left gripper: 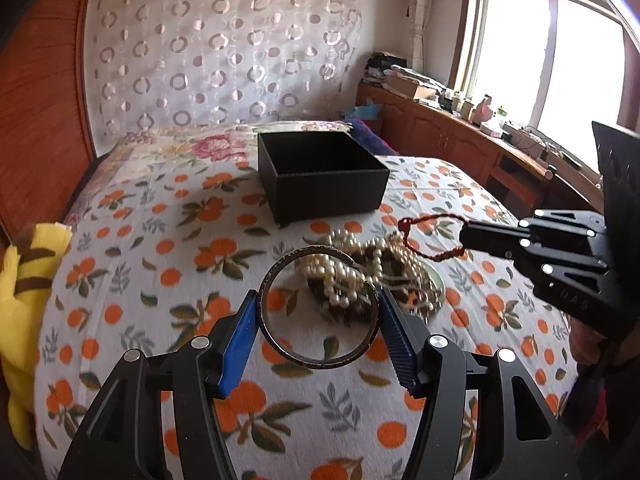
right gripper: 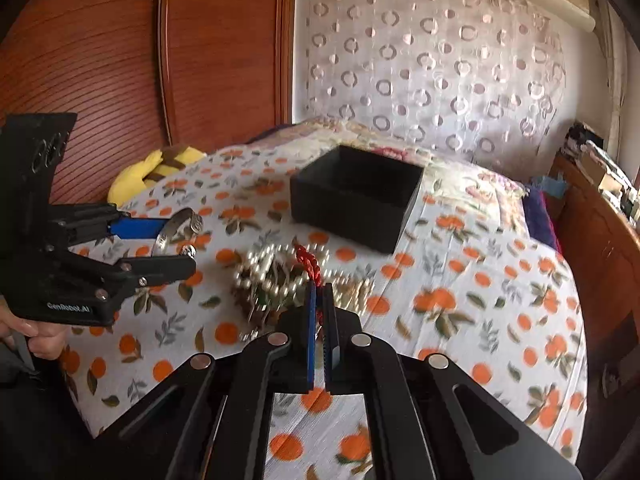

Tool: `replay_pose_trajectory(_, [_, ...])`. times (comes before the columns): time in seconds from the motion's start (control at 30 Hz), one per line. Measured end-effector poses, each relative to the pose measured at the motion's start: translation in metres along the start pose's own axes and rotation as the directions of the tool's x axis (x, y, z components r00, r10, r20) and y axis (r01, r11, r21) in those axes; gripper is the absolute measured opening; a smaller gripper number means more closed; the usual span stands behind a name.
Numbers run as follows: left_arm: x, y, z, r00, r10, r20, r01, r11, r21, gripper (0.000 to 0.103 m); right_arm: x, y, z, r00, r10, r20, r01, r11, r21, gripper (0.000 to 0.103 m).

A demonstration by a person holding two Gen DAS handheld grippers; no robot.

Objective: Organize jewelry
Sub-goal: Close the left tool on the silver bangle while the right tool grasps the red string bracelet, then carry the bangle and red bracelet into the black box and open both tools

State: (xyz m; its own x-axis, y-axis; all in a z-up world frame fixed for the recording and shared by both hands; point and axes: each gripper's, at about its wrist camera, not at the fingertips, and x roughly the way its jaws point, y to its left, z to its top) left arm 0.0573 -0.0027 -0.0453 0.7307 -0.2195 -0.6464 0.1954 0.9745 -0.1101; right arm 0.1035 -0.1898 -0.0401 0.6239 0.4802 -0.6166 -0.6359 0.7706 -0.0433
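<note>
Left wrist view looks down along the left tool, whose blue-padded fingers stand partly apart with a dark metal bangle clamped between them, each pad pressing on one side of the ring. The bangle hangs above a bed covered with a white sheet printed in oranges and leaves. Just beyond the bangle a heap of pearl necklaces lies tangled on the sheet, and farther back an open black box stands upright on the bed, well apart from the heap. From the right edge of this view the right tool reaches in, its jaws pinched together on a red cord bracelet that loops in the air above the pearls. A yellow plush toy rests at the bed's left edge. In the right wrist view the same tool's narrow blue pads sit almost touching, with the red cord rising from between them; the pearls below are blurred. A hand grips the left tool's handle at the left border, beside a wooden wardrobe, and a curtain with ring patterns hangs behind the bed.
</note>
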Motion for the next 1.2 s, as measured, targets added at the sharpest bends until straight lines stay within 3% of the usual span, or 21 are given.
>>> replay_pose_trajectory(0.7, [0.074, 0.002, 0.112, 0.999, 0.027, 0.017, -0.028, 0.997, 0.069, 0.057, 0.030, -0.074, 0.078, 0.993, -0.014, 0.118, 0.013, 1.000, 0.016, 0.003])
replay_pose_trajectory(1.2, [0.128, 0.005, 0.133, 0.998, 0.037, -0.048, -0.033, 0.996, 0.082, 0.057, 0.073, -0.094, 0.091, 0.994, 0.033, 0.100, -0.038, 0.998, 0.052, 0.003])
